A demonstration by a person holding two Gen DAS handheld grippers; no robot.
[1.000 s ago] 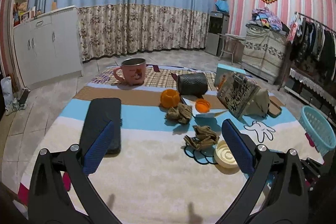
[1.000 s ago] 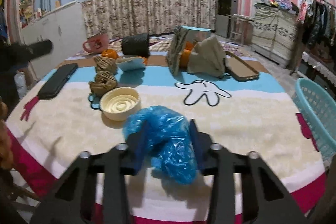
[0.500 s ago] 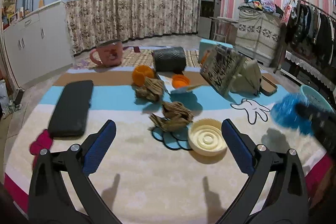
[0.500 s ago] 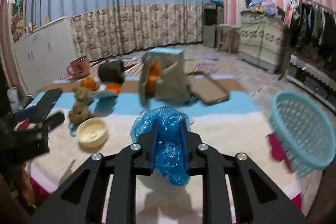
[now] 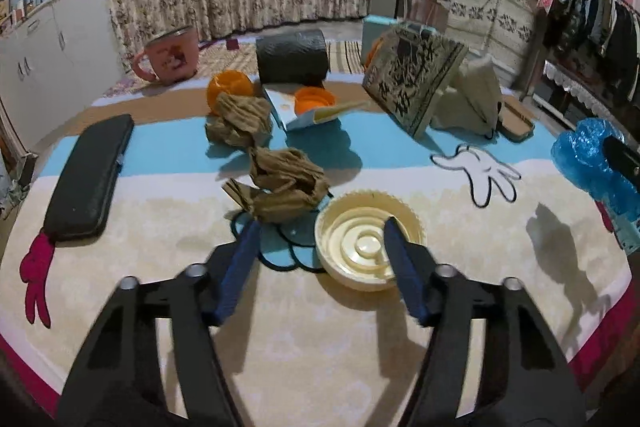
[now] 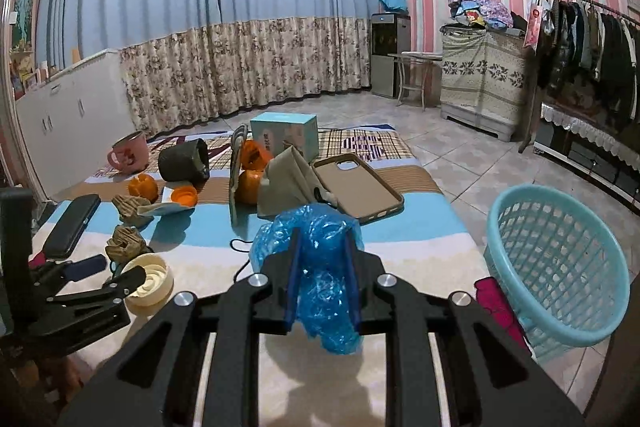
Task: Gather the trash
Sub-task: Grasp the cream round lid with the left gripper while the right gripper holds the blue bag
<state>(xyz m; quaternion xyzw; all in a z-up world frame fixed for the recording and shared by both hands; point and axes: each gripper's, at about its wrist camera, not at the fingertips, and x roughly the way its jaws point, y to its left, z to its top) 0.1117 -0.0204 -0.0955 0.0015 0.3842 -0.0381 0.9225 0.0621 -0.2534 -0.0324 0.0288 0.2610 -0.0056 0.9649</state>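
Cream-coloured round plastic lid (image 5: 368, 245), the landmark here, lies on the striped cartoon-print cloth (image 5: 168, 227). In the left wrist view the left gripper (image 5: 318, 241) hangs low over that lid; its jaws have just been closing and stand half open, right blue pad over the lid's middle, left pad just left of it, pressing on nothing. Crumpled brown paper wad (image 5: 280, 185) sits touching the lid's far-left edge; second brown wad (image 5: 238, 121) farther behind. Black flat case (image 5: 90, 177) lies well left of the lid. Crumpled blue plastic bag (image 5: 588, 163) shows far right of the lid.

Right wrist view: the right gripper (image 6: 322, 259) is clamped narrow on the blue bag (image 6: 324, 287), lifted off the cloth. Lid (image 6: 150, 279) is lower left, left gripper (image 6: 106, 271) over it. Light-blue plastic mesh basket (image 6: 560, 267) stands on the floor, well right of the lid.
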